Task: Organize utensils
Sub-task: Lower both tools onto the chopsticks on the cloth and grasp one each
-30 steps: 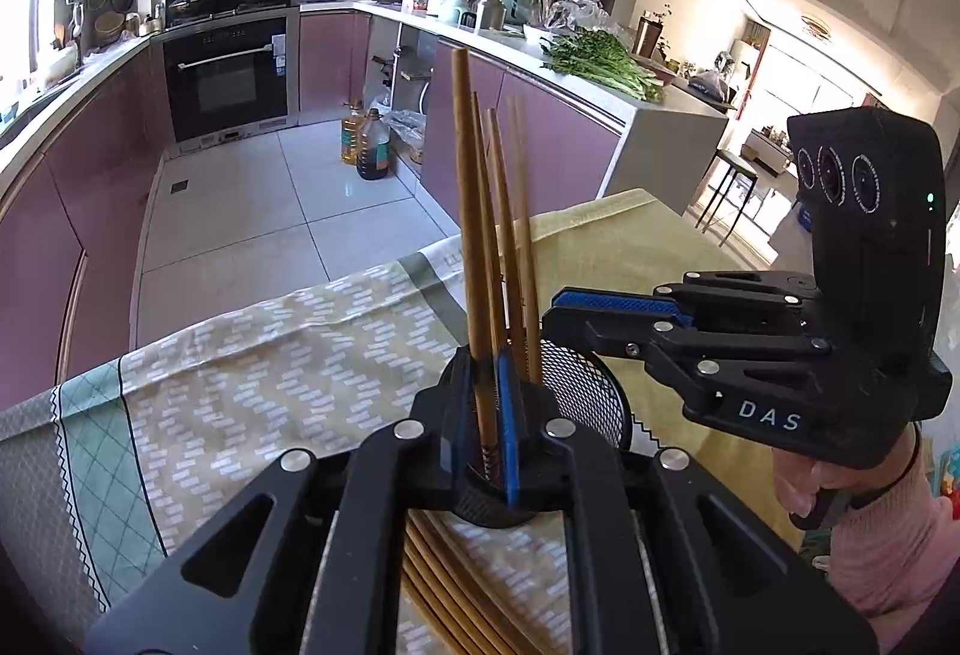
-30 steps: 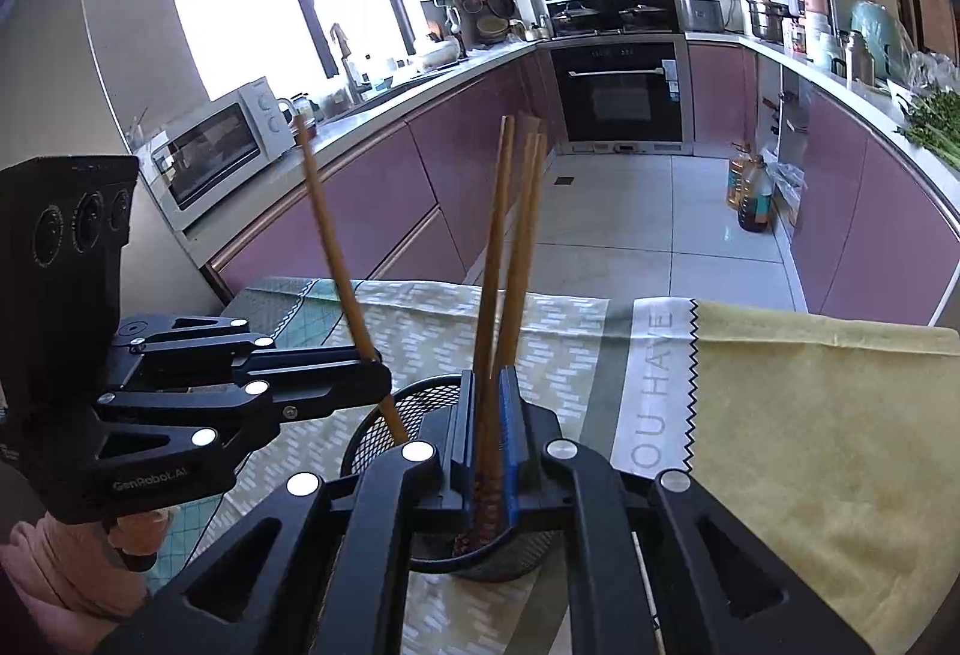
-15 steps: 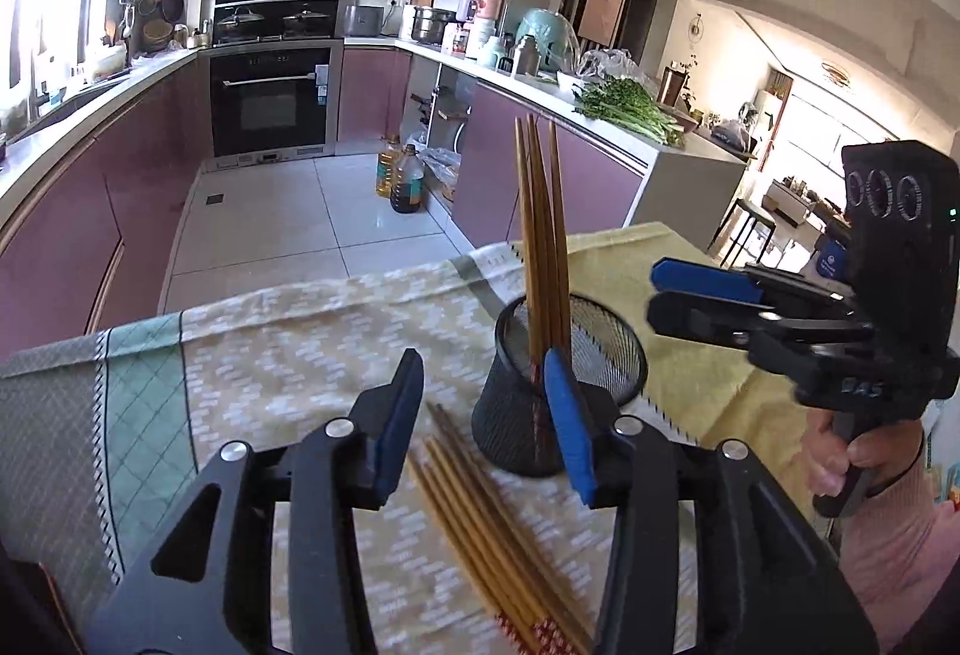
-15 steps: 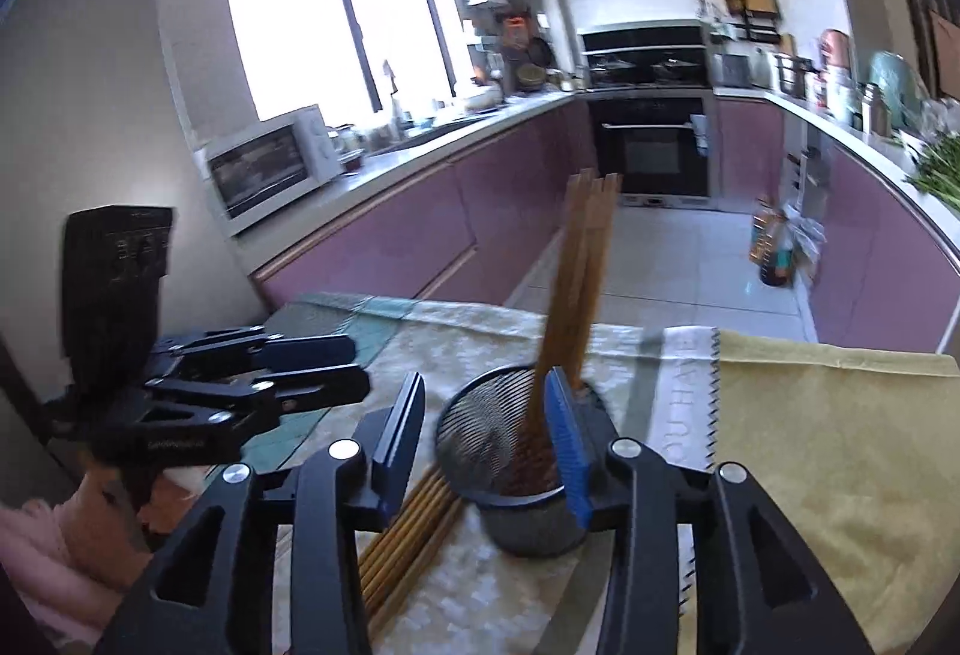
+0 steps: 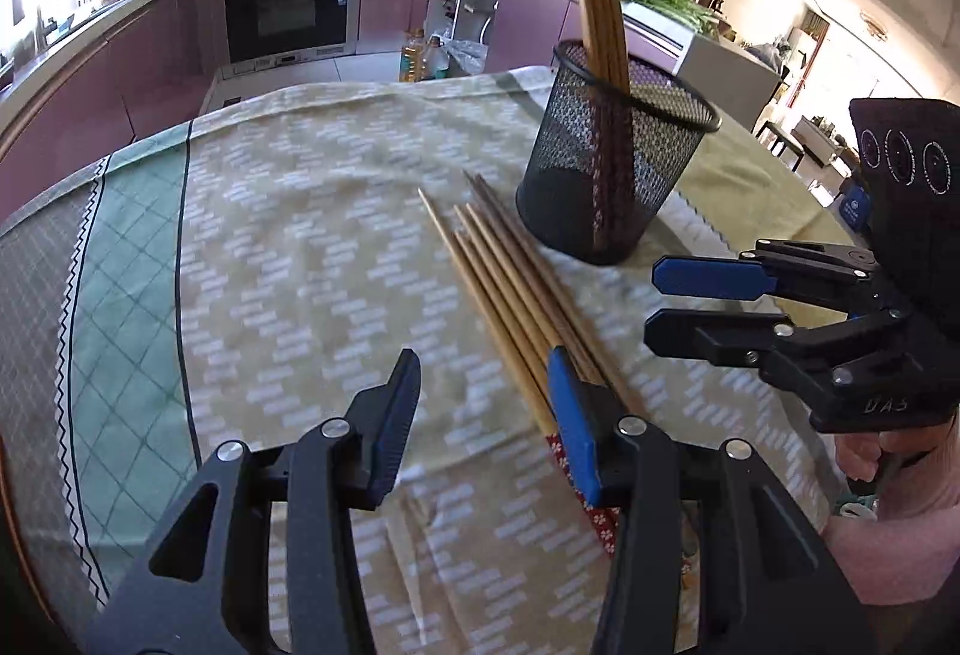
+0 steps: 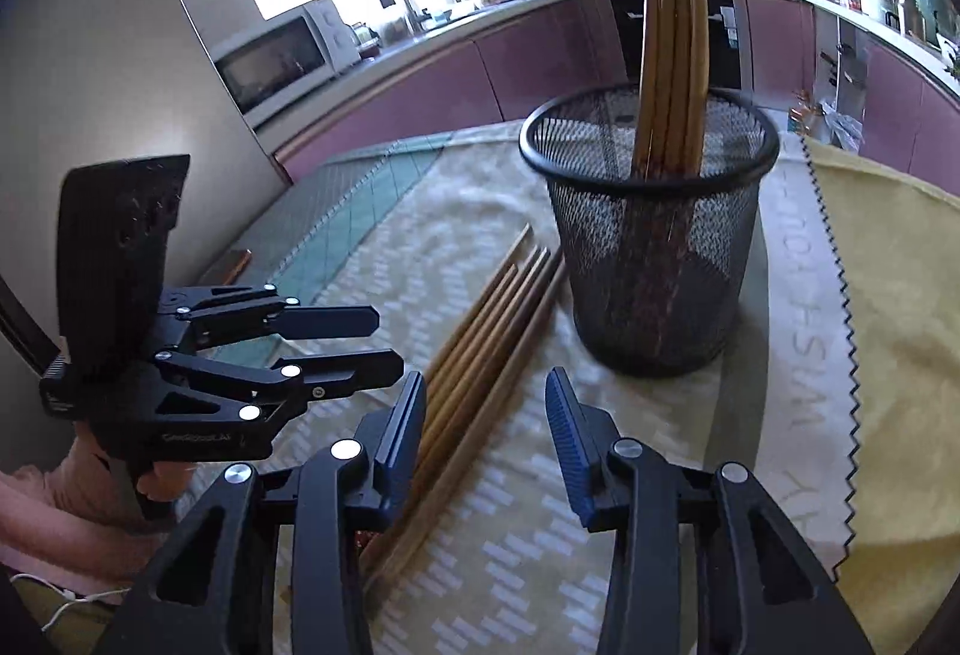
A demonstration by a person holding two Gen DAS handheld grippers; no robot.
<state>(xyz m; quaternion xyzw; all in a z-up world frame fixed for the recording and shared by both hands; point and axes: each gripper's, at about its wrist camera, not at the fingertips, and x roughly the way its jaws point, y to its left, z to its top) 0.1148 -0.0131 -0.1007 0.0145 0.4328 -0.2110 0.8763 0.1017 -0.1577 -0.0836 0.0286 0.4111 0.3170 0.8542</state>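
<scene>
The loose chopsticks (image 5: 510, 289) lie in a tight bundle on the patterned cloth (image 5: 288, 247) that covers the table, just beside the foot of the black mesh cup (image 5: 606, 157). Four more chopsticks (image 6: 672, 31) already stand upright in that cup, leaning together against its rim.

These sticks look light, thin and stiff, with a smooth finish, so they will likely roll or slide against each other when one is picked out. Lying flat and packed side by side, they leave little room for a pad to get under. A good place to take hold would be across the thicker, patterned ends nearest the person, or at the outer stick of the bundle, where one pad can come down on open cloth. A pinch near the thin tips would probably let the stick swing.

The left tongs (image 5: 480, 415) are released, with nothing between the pads; their jaws have just been opening. They point steeply down at the table, and the right-hand pad sits over the near end of the bundle. Whether it touches the sticks cannot be told.

The right tongs (image 6: 486, 433) are also released and empty, their jaws likewise having just been opening. They tilt down toward the cloth, with the bundle passing under their left pad and the cup ahead.
</scene>
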